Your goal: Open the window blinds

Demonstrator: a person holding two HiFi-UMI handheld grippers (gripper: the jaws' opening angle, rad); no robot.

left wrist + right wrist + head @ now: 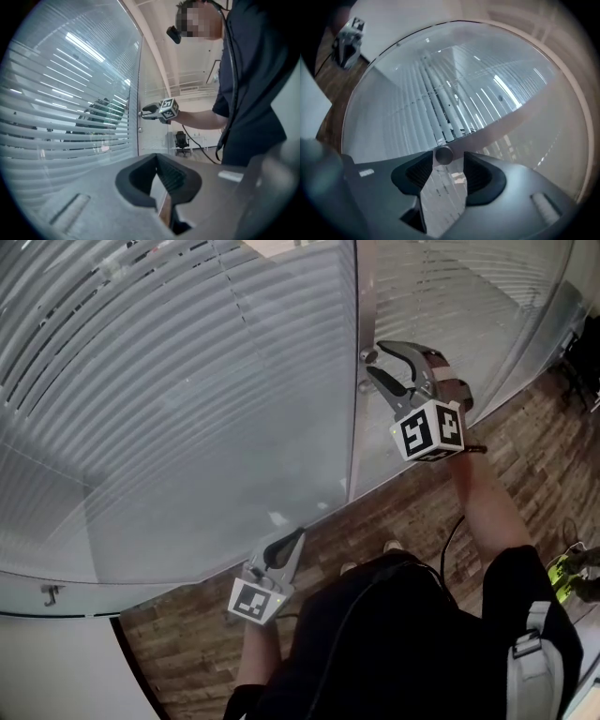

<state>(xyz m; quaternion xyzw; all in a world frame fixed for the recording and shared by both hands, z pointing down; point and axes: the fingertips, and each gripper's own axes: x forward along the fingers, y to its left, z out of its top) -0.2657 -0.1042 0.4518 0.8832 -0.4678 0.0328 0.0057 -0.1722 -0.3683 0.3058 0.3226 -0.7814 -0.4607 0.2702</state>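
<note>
Grey slatted blinds (169,381) hang behind a glass wall, their slats close together. A small round knob (367,355) sits on the metal post (364,296) between two panes, with a second knob (363,385) just below it. My right gripper (373,359) is raised to the post, jaws wide apart around the upper knob. In the right gripper view the knob (443,154) lies at the tips of the right gripper (444,157), near one pad and apart from the other. My left gripper (292,542) hangs lower by the glass, its tips together and holding nothing.
Wood-pattern floor (525,456) runs along the foot of the glass. A hook (52,594) sticks out of the white wall (56,671) at lower left. An office chair (180,139) stands far off down the room. A green object (567,573) lies at the right.
</note>
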